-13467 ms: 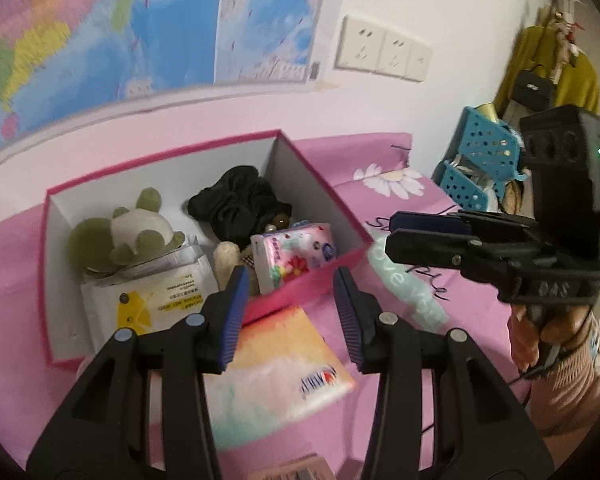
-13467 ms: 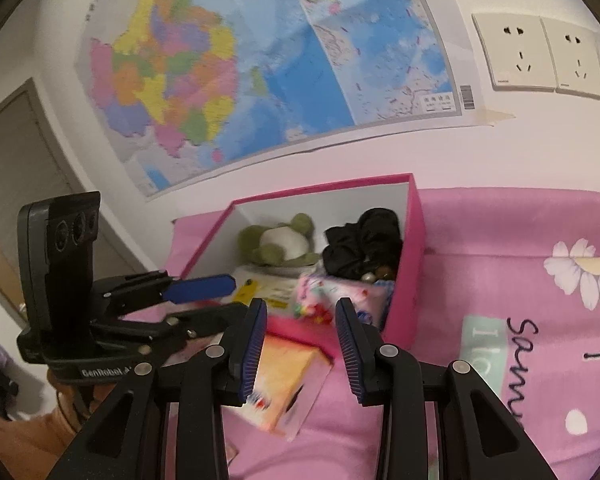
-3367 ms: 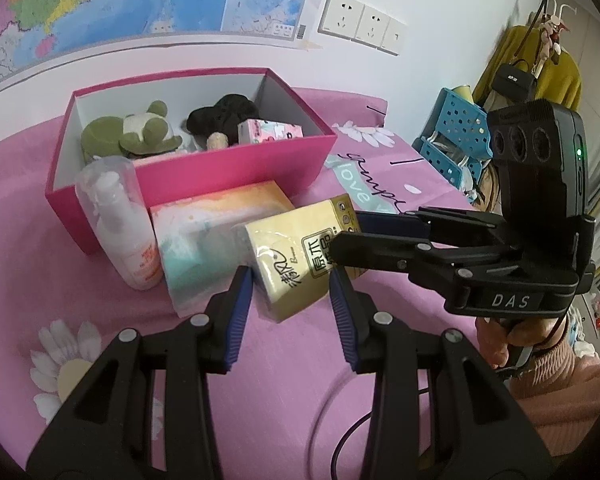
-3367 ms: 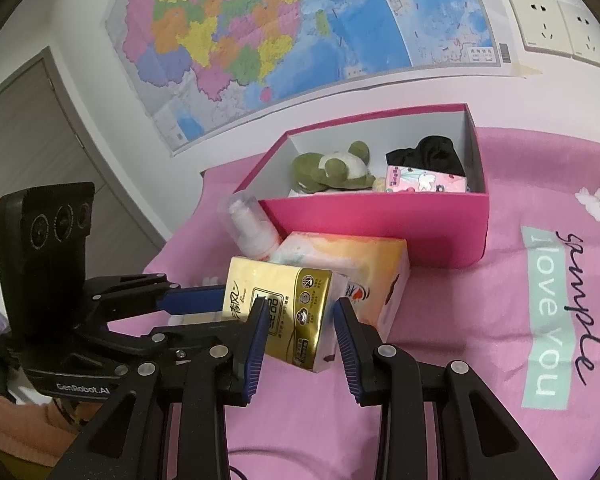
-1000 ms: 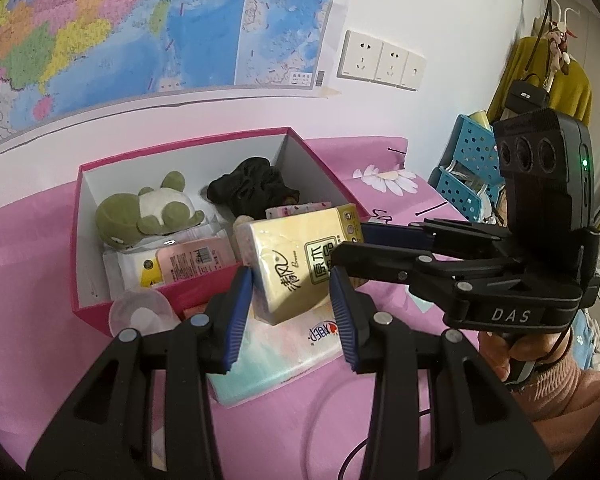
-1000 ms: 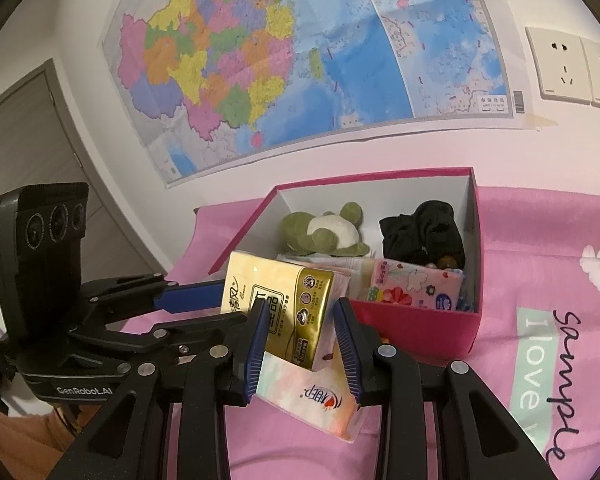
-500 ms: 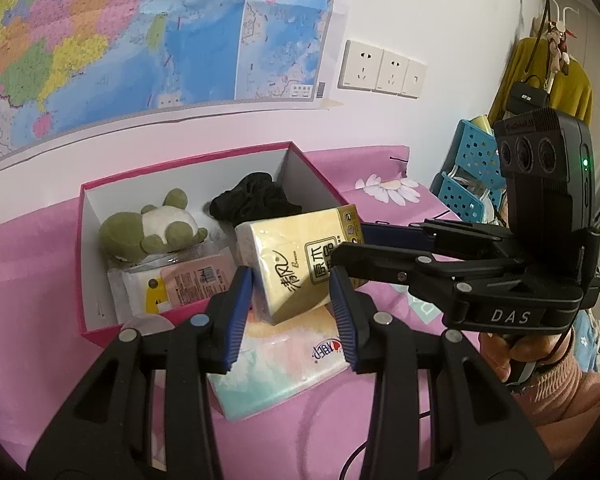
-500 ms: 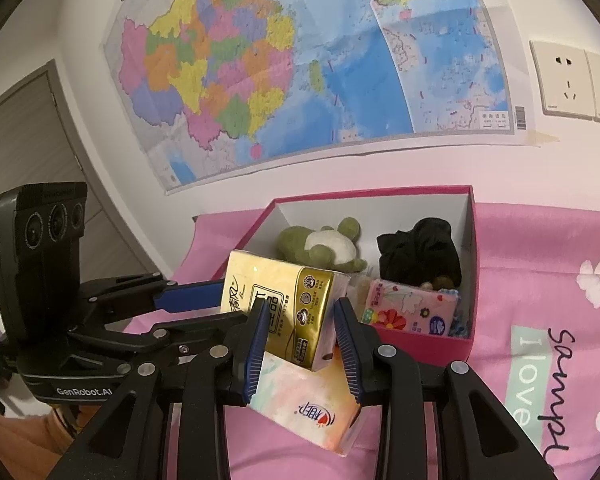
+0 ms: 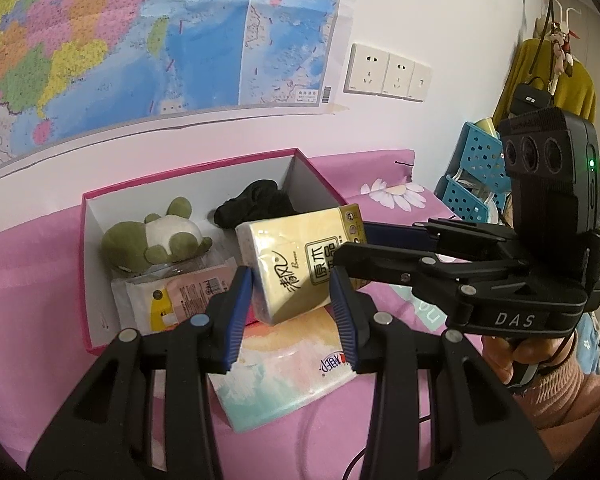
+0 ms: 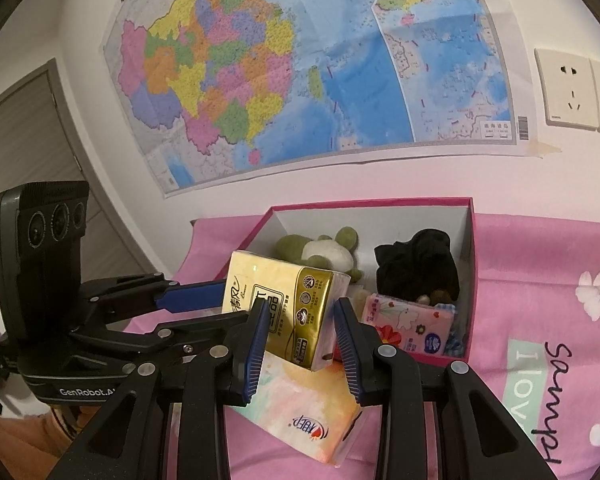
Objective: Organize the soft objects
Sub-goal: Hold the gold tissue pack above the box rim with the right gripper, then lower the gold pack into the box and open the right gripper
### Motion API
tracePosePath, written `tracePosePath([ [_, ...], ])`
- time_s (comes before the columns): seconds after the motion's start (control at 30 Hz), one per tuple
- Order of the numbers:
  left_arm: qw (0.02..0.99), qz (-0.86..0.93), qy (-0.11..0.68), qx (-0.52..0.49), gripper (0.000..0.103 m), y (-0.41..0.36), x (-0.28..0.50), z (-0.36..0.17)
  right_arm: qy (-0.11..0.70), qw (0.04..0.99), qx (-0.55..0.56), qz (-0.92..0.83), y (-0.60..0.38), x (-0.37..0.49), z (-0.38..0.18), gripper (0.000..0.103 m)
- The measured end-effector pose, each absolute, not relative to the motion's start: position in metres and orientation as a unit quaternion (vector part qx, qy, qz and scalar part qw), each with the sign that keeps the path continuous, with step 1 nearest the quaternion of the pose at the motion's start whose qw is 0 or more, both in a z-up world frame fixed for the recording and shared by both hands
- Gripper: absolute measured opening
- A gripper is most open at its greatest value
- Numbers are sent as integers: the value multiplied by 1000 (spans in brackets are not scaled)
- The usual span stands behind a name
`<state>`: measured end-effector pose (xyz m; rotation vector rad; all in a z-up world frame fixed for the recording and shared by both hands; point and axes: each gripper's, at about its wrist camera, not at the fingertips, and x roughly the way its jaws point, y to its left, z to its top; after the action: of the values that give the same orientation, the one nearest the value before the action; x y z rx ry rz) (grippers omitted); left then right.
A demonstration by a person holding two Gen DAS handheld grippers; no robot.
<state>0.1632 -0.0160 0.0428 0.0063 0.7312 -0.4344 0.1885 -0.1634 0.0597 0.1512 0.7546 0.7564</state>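
Both grippers hold one yellow tissue pack (image 9: pixel 296 264), which also shows in the right wrist view (image 10: pixel 284 304). My left gripper (image 9: pixel 292 304) is shut on its near end. My right gripper (image 10: pixel 300 330) is shut on its other end and also shows in the left wrist view (image 9: pixel 352 244). The pack hangs in the air over the front edge of the pink box (image 9: pixel 86 264). The box holds a green plush toy (image 9: pixel 152 240), a black cloth (image 9: pixel 256 206), a wipes pack (image 9: pixel 172 296) and a floral tissue pack (image 10: pixel 408 320).
A pastel tissue pack (image 9: pixel 284 372) lies on the pink bedsheet (image 9: pixel 28 280) in front of the box, below the held pack. A wall map and sockets (image 9: pixel 388 72) are behind. Blue baskets (image 9: pixel 476 184) stand at the far right.
Both grippers have lifted the yellow tissue pack off the bed and carried it toward the box. Over the last second it rose a little more above the box's front edge.
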Motion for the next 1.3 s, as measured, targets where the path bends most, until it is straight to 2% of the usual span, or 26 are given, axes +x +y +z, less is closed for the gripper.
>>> tracePosePath([
  [1.3, 918, -206, 339, -4, 41, -12, 180, 50, 352, 862, 70, 358, -159, 214, 65, 35],
])
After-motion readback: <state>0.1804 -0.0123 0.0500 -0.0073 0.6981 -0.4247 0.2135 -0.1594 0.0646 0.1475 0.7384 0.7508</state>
